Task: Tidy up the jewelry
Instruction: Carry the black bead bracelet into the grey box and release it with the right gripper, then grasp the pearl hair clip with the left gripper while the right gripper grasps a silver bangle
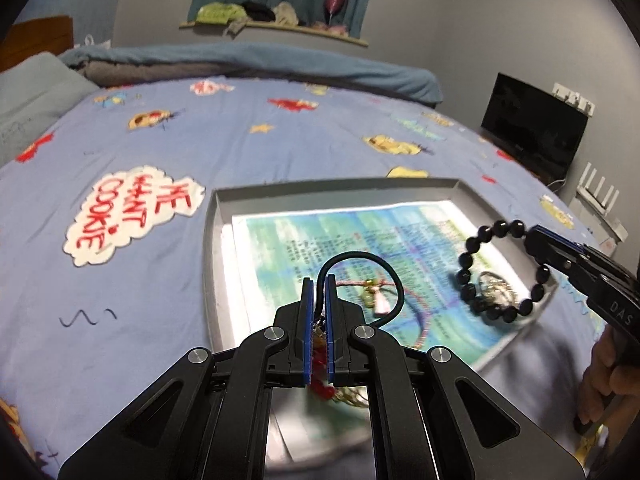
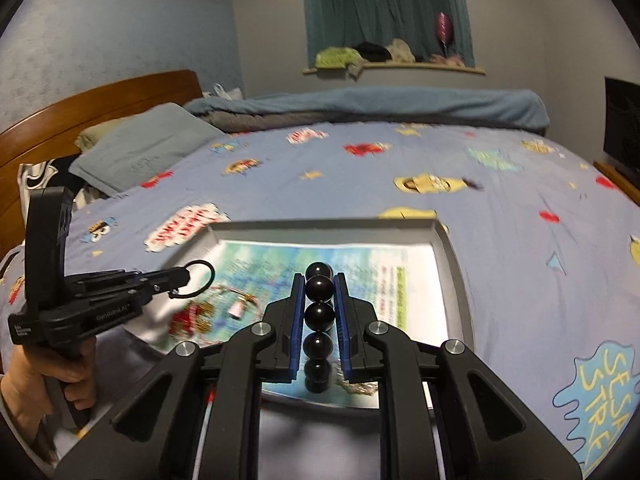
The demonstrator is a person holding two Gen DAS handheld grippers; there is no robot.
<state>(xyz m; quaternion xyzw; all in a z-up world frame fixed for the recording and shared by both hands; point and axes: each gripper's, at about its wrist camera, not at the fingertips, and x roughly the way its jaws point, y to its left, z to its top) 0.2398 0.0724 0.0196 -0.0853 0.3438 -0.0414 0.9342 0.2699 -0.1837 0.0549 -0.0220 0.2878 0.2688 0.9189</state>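
The left gripper [image 1: 319, 280] sits low in the middle of its view, its blue pads pinched tight on a black cord loop [image 1: 362, 264]. At the right edge, the right gripper [image 1: 534, 240] holds up a black bead bracelet [image 1: 476, 256] above the gray tray [image 1: 212, 248]. In the right view the fingers are clamped on the beads [image 2: 319, 316]. A pink string with a charm [image 1: 376, 290] lies in the tray, on the bed [image 1: 140, 152].

Glossy black beads of the bracelet [image 2: 319, 316] gleam centre frame; the grey tray [image 2: 454, 264] looks matt (lined with printed paper), resting on soft cloth bedsheet [image 2: 360, 184].
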